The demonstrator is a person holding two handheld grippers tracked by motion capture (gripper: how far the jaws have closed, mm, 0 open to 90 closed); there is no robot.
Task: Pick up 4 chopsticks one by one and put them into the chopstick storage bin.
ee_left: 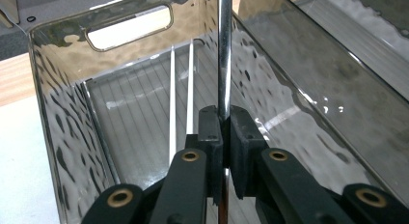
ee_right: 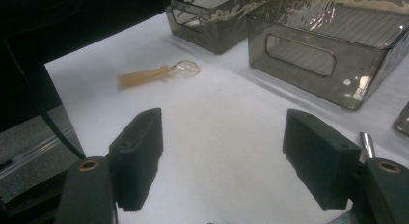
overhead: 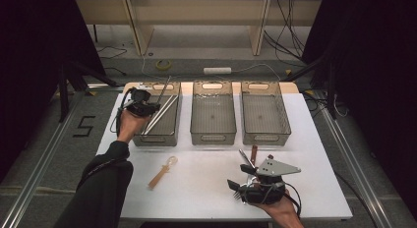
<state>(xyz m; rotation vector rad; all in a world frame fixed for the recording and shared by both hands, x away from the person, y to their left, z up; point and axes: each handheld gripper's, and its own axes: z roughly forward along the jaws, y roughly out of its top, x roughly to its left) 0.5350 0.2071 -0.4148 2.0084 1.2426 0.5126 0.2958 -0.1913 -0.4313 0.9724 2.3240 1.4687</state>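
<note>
L hand-held gripper point(ee_left: 223, 137) clamps metal rod point(ee_left: 224, 55) over bin point(ee_left: 58, 113).

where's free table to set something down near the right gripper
Bare white table lies between the plastic spoon and the right gripper, in front of the three bins. It is crowded just right of that gripper, by the metal handle.

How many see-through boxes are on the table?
3, in a row along the table's far side: the left box, with the left claw holding a metal rod above it, the middle box and the right box.
</note>
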